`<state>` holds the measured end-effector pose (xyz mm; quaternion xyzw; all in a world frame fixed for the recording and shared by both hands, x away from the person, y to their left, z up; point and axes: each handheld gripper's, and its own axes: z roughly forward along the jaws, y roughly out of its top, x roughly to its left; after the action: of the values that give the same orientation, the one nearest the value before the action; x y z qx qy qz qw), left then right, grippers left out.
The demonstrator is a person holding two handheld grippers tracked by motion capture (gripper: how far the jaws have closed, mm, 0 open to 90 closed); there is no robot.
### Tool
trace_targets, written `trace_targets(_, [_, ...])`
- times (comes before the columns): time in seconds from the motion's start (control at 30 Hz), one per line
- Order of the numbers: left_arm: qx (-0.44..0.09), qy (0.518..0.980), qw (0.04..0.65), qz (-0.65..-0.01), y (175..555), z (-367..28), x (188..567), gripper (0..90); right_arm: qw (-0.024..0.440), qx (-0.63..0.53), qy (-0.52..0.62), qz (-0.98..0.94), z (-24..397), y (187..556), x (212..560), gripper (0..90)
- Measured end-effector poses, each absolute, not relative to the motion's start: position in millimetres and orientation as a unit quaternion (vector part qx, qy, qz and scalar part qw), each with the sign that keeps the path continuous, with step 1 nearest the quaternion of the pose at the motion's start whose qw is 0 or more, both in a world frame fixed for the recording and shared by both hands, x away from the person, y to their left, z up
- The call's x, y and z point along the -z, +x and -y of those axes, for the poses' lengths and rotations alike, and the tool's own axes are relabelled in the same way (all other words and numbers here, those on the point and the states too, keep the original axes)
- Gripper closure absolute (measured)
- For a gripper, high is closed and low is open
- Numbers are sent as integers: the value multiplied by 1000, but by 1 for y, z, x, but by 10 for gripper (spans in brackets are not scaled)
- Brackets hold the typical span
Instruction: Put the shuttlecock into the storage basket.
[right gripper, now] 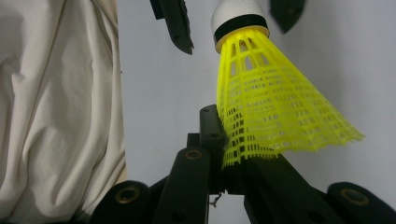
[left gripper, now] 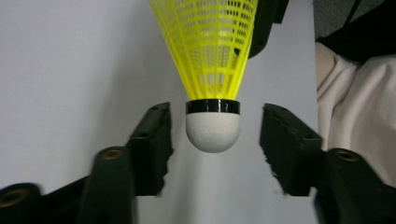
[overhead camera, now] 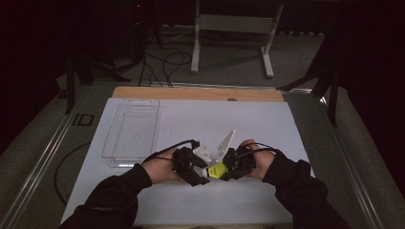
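The high view looked forward and down on the bench from above the person's side, far off. The left gripper view rode close behind its tongs, facing a yellow shuttlecock at frame centre. The right gripper view faced it from the opposite end, equally near; both shared that shuttlecock

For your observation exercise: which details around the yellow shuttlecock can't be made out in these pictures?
- High view: shuttlecock too small, mostly covered by both grippers.
- Left gripper view: skirt rim cut off by the top edge.
- Right gripper view: the right gripper clamps the skirt's edge; its own jaws hide the contact.
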<state>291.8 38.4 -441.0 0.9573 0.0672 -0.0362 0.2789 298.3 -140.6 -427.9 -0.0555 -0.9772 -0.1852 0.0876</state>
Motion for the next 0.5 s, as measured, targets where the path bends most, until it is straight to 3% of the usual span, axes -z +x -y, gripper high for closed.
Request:
trace_targets(0.2, [35, 959, 275, -59, 291, -38, 441, 587, 90, 184, -59, 977, 141, 298, 428, 896])
trace_targets(0.5, [41, 959, 273, -59, 294, -35, 440, 645, 93, 183, -59, 977, 141, 297, 428, 895])
